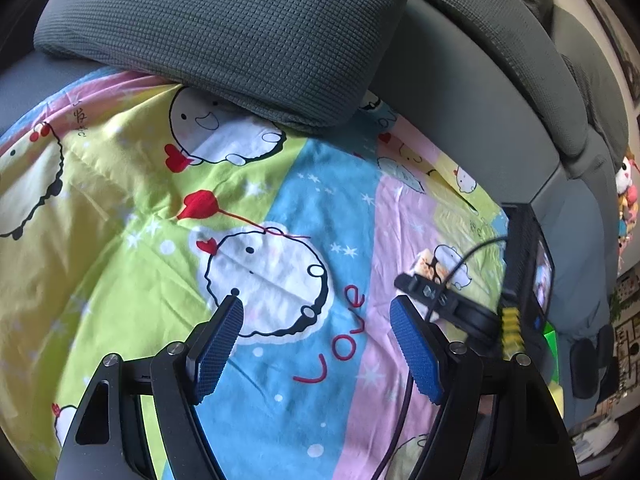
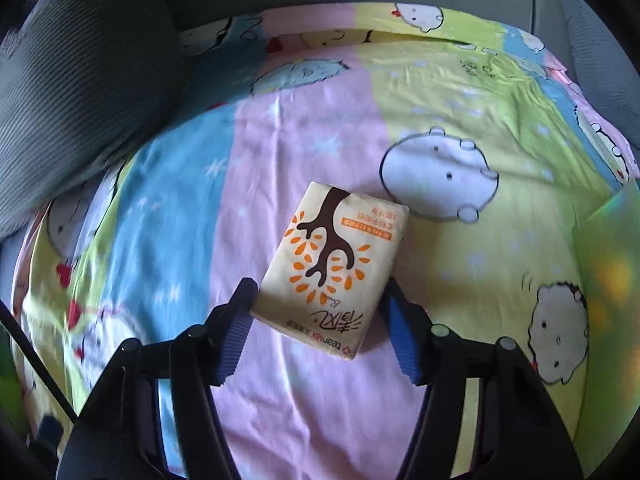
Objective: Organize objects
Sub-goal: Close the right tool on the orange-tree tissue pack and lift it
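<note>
A pale yellow tissue pack with a brown tree and orange leaves lies on the cartoon-print sheet. My right gripper points down over it, with its blue pads against the pack's near corner on both sides. In the left wrist view the same pack shows small at the right, behind the right gripper's black finger. My left gripper hangs open over the sheet's blue stripe, with nothing between its fingers.
A grey cushion lies on the far edge of the sheet, with the grey sofa back behind it. A green and yellow object sits at the right edge. Plush toys show far right.
</note>
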Demonstrator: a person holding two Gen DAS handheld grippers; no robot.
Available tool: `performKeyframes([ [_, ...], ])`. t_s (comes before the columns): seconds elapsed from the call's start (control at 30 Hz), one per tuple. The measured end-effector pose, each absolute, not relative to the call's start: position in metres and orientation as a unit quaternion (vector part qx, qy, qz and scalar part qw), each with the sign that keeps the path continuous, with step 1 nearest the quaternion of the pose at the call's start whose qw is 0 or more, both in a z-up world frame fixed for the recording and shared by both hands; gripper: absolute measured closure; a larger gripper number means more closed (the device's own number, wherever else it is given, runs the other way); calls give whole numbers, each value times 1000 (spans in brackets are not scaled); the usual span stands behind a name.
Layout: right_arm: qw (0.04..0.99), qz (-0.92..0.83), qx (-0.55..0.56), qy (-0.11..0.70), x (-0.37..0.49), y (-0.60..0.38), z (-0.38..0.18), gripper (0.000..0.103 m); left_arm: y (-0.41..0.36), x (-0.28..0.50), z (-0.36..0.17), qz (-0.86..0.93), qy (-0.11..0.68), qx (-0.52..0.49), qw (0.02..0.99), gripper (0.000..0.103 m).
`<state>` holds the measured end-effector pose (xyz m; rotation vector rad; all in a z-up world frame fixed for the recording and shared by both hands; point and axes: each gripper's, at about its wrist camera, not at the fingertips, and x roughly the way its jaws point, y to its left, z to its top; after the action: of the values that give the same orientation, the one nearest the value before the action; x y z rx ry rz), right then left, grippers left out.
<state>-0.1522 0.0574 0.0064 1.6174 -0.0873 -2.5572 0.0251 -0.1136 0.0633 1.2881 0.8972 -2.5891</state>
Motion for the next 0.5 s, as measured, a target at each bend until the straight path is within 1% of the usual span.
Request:
performKeyframes([
  [0.27,121,-807,578,-1,-97,69,10,42,-108,20,57,-850,284,440,57,27],
  [0.37,130,-792,596,-35,-72,82,16,42,-103,18,56,-849,279,446,50,27],
  [0.47,149,-783,600,-72,-52,94,21,39,-96,16,55,-848,274,451,40,27],
  [0.5,149,-787,594,-81,-47,99,25,34,-94,16,55,-848,271,454,36,27],
])
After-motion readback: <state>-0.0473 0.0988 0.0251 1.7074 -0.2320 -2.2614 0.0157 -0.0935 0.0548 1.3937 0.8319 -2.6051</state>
